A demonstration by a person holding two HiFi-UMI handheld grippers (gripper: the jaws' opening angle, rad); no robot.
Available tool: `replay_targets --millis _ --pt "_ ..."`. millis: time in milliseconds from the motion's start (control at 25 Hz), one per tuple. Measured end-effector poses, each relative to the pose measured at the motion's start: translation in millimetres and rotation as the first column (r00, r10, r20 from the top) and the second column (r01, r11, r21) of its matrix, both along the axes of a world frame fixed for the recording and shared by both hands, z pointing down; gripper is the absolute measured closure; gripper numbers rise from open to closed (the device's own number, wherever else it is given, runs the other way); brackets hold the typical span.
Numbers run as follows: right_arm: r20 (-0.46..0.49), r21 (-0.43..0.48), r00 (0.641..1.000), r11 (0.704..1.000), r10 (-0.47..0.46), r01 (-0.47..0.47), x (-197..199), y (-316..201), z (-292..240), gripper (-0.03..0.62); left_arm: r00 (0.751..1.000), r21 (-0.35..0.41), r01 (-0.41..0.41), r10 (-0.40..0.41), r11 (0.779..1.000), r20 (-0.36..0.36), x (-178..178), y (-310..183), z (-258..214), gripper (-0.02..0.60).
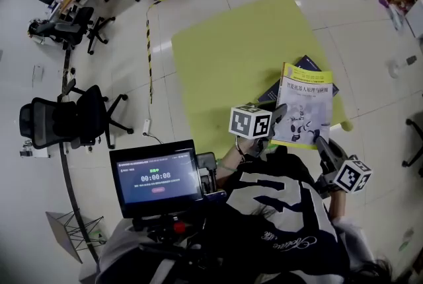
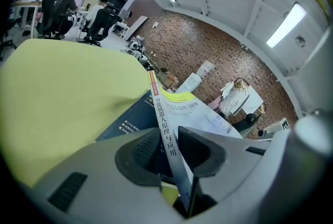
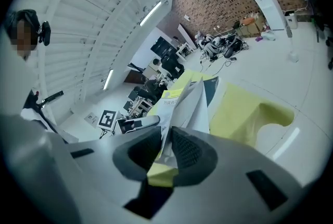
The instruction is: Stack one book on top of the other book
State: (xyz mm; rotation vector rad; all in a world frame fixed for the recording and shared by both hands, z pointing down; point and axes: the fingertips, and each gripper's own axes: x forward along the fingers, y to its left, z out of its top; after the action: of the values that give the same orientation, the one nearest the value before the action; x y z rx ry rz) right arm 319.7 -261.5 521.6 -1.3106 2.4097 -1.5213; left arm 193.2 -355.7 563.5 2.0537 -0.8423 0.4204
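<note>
Right under the head camera is the person's dark shirt with white print, and beside it a small screen. Past them lies a big yellow-green surface. Only the head view shows the black chairs on the floor to the left. Only the left gripper view shows a brick wall far behind.

A dark blue book lies flat on the near right part of the surface. The head view shows just its far corner. The left gripper view shows more of its cover, with small white print.

The yellow and white book is held up over the blue one, tilted. I cannot tell if the two books touch. The head view shows its whole front cover. The left gripper view shows its thin spine with dark letters. The right gripper view shows its pages spread a little.

The left gripper has its jaws closed partway on the spine side of the yellow and white book. The right gripper pinches the book's near corner, its jaws closer together, with cover and pages squeezed between the pads.
</note>
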Motion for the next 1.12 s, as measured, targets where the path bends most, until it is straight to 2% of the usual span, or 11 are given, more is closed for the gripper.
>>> replay_targets --millis 160,320,520,600,720,920,1040,1120 --pt "0.018 -0.043 1.000 0.999 -0.014 0.015 -5 2 14 0.533 0.998 -0.022 0.009 -0.008 1.000 0.059 -2 -4 17 0.472" --pt "0.079 -0.071 0.997 0.997 0.008 -0.003 -6 0 14 0.528 0.996 -0.018 0.027 -0.025 0.999 0.089 -6 -8 22 0.460" --pt "0.070 -0.091 0.997 0.996 0.018 -0.012 -5 0 22 0.517 0.983 0.041 0.052 -0.058 0.998 0.174 -14 -13 24 0.442" --pt "0.055 -0.095 0.998 0.995 0.024 -0.019 -3 0 29 0.517 0.980 0.047 0.064 -0.072 0.997 0.185 -19 -12 26 0.442" --pt "0.023 -0.096 0.999 0.995 0.039 -0.037 5 1 43 0.515 0.983 0.015 0.087 -0.088 0.996 0.159 -27 -6 32 0.442" --pt "-0.067 -0.114 0.994 0.989 0.086 -0.093 19 6 53 0.513 0.987 -0.039 0.144 -0.140 0.989 0.075 -41 9 28 0.443" --pt "-0.100 -0.114 0.986 0.983 0.133 -0.144 22 17 45 0.553 0.989 -0.032 0.141 -0.139 0.990 0.048 -56 21 16 0.443" --pt "-0.072 -0.100 0.981 0.977 0.181 -0.188 22 22 35 0.581 0.991 -0.022 0.129 -0.129 0.991 0.033 -65 28 8 0.443"
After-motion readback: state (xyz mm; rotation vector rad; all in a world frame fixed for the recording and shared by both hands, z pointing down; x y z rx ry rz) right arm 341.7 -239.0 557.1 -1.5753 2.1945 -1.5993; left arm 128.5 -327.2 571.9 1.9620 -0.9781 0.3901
